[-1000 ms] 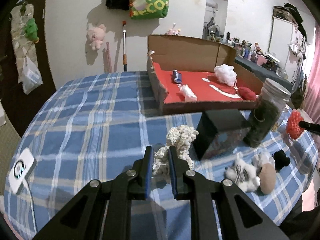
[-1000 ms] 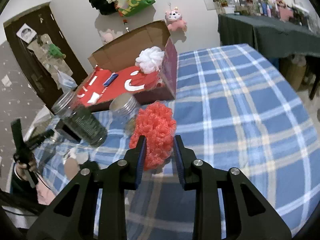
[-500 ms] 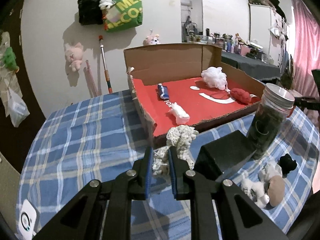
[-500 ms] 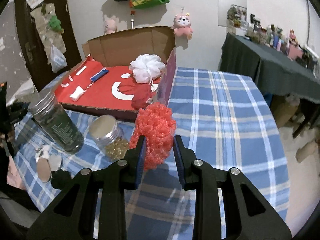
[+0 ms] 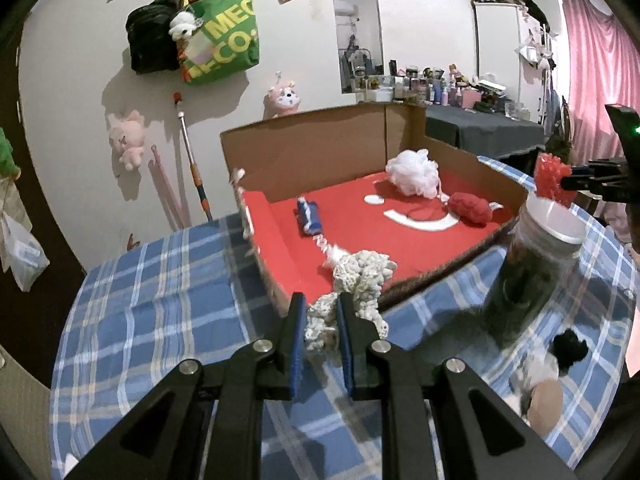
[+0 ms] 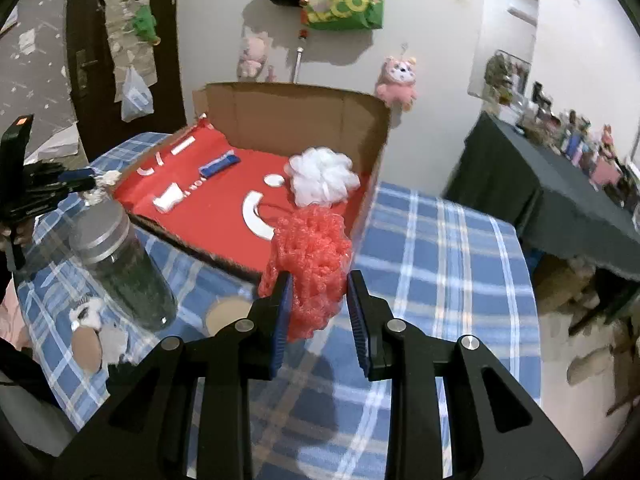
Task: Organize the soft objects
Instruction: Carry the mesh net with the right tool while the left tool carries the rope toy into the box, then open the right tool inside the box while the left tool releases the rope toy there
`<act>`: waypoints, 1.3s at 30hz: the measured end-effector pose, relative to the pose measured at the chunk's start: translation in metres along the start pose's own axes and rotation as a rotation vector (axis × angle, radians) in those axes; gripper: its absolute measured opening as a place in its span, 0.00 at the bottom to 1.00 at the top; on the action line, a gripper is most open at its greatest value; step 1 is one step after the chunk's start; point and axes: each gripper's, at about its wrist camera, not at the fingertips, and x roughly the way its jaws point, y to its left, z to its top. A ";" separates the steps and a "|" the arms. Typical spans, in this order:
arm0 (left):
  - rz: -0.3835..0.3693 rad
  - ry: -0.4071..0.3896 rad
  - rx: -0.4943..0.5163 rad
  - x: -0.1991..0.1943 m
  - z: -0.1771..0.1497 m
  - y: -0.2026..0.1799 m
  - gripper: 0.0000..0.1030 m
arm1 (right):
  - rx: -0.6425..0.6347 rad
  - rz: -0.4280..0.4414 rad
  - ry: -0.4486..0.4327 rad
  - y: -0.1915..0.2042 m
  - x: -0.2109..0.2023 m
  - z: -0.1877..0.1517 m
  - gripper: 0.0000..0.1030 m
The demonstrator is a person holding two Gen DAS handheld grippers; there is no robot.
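My left gripper (image 5: 321,316) is shut on a cream knitted soft piece (image 5: 360,280), held in the air just before the front left corner of the cardboard box (image 5: 312,152) with a red floor. My right gripper (image 6: 316,304) is shut on a red mesh pouf (image 6: 310,256), held above the table near the box's front right corner. Inside the box lie a white pouf (image 5: 414,174), a dark red soft lump (image 5: 470,208) and a blue roll (image 5: 308,220). The right gripper with the red pouf (image 5: 554,184) also shows at the right edge of the left wrist view.
A dark-filled jar with a metal lid (image 5: 528,276) stands before the box on the blue plaid tablecloth (image 5: 160,292). Small plush pieces (image 5: 548,376) lie at the table's front right. A second jar lid (image 6: 228,312) shows low near the right gripper. A dark side table (image 6: 560,192) stands at right.
Both grippers rose and moved toward the box with their soft pieces. The left now sits at the box's front left corner, the right nearer its front right corner.
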 end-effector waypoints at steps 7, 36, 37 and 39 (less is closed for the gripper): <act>-0.040 -0.002 0.012 0.018 0.036 -0.013 0.16 | -0.027 0.108 0.005 0.011 0.027 0.037 0.26; -0.050 0.339 0.011 0.155 0.095 -0.050 0.18 | 0.257 0.365 0.416 0.000 0.201 0.098 0.28; -0.050 0.342 0.010 0.156 0.095 -0.050 0.18 | 0.259 0.366 0.419 0.000 0.202 0.098 0.28; -0.053 0.354 0.012 0.159 0.095 -0.050 0.18 | 0.266 0.368 0.426 -0.001 0.201 0.098 0.30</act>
